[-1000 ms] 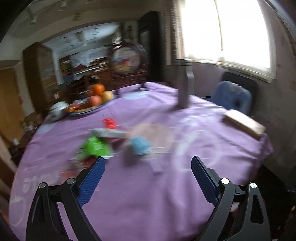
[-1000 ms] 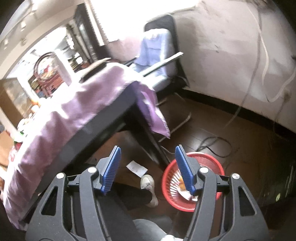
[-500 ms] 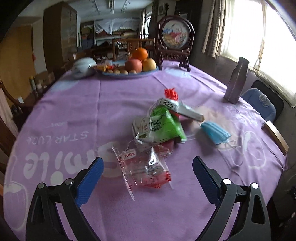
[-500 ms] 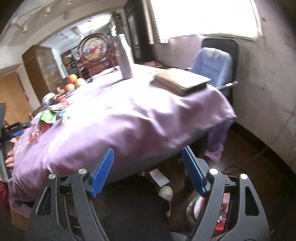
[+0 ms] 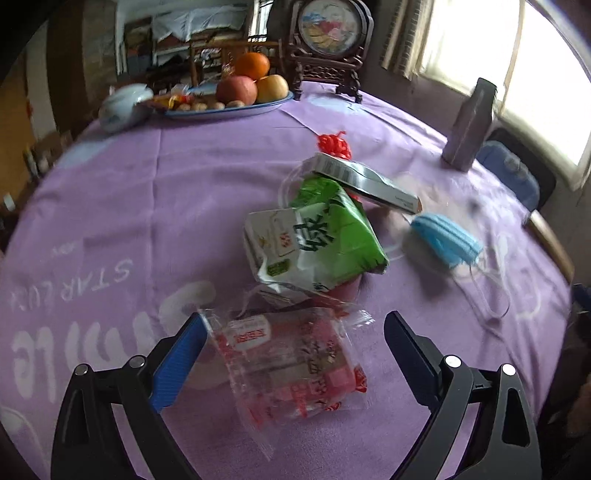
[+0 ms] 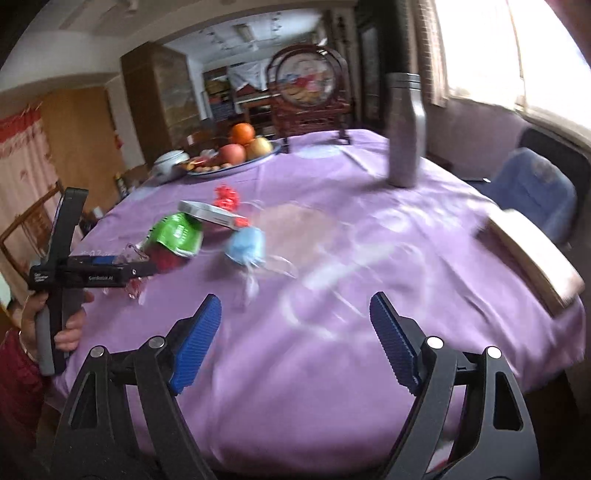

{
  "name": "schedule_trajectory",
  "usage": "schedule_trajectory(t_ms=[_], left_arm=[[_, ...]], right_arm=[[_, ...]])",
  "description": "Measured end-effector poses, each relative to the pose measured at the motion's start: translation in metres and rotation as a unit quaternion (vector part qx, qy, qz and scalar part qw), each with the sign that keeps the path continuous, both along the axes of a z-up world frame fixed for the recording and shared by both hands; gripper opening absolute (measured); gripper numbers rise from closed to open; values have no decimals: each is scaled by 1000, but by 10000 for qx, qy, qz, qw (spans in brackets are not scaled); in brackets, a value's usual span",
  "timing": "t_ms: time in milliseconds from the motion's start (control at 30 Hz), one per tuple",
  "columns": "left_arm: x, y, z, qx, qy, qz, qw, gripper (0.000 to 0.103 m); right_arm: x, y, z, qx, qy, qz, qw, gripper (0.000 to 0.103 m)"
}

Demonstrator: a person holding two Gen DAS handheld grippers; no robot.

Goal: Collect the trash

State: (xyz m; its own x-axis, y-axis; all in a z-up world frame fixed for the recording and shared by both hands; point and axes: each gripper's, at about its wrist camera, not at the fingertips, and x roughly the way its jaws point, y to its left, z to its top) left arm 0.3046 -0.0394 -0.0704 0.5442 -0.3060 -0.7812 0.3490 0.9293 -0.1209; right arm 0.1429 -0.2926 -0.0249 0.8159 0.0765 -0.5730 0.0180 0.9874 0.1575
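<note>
Round bench [image 5: 110, 206] covered by a purple cloth with white lettering near its left edge; room behind holds wooden cabinets and a bright window on the right. Far edge of the bench: blue fruit plate [image 5: 236, 109] with an orange and apples, a white lidded bowl [image 5: 123, 105] just left of it, a round framed ornament [image 5: 330, 35] on a dark stand. Grey bottle [image 5: 469, 125] stands upright near the right edge; a wooden board [image 6: 532, 254] lies at the right rim. Trash is clustered mid-bench: green-and-white snack bag [image 5: 317, 236], a flat silver box [image 5: 364, 181] resting tilted on its far side, a red knotted scrap [image 5: 334, 144] beyond that, a blue face mask [image 5: 445, 240] to the right. Clear red-printed wrapper [image 5: 291, 365] lies nearest the front edge, between the fingers of the left claw [image 5: 295, 354], which is released, pads not pressing it. Right claw [image 6: 295, 332] has just been opening, nothing between its jaws, over bare cloth near the front edge.
</note>
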Motion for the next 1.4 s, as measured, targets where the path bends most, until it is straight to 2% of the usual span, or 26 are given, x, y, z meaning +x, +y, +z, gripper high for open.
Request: schedule_trajectory(t_ms=[100,200,267,400,467,500,567,633,700,767,833,967,1033,1133,1400], left_arm=[[3,4,-1,-203,171,24,9996,89],[5,1,-4,-182,249,-25,9995,74],[5,-1,-5,-187,279,-75,9994,61],[4,1,-4,-277,253,-106,9992,54],[3,2,-3,-312,242,-122,9991,52],[2,2,-3,-333,229,-122,9991,51],[1,4,0,-404,188,-129,9989,50],[0,5,1,-489,171,-161,9985,48],[-1,6,3,-580,138,-186,9980,47],[-6,7,8,-666,-2,-194,9976,47],[-12,6,14,-670,-213,-193,9973,47],[-32,4,26,-534,-812,-122,9952,45],[-47,2,34,-640,-1080,-40,9921,45],[-69,-7,37,-875,-1174,-53,9892,45],[-114,-34,53,-1112,-1357,-322,9840,45]], right_arm=[[35,19,2,24,65,248,9997,80],[67,32,-1,98,193,439,9988,78],[88,39,-4,161,338,494,9981,73],[119,44,-16,223,616,446,9969,64],[131,46,-24,256,808,450,9954,53],[136,45,-29,454,965,549,9928,47],[145,38,-41,842,1282,621,9862,18],[150,29,-51,1228,1488,631,9792,9],[142,22,-48,1392,1269,547,9806,6],[130,26,-42,1124,1030,508,9870,5],[109,31,-32,717,663,368,9945,5],[75,25,-19,726,317,362,9962,5],[59,17,-12,709,204,265,9969,5],[33,-4,1,755,40,90,9971,5],[-29,-39,25,903,-459,-281,9945,5]])
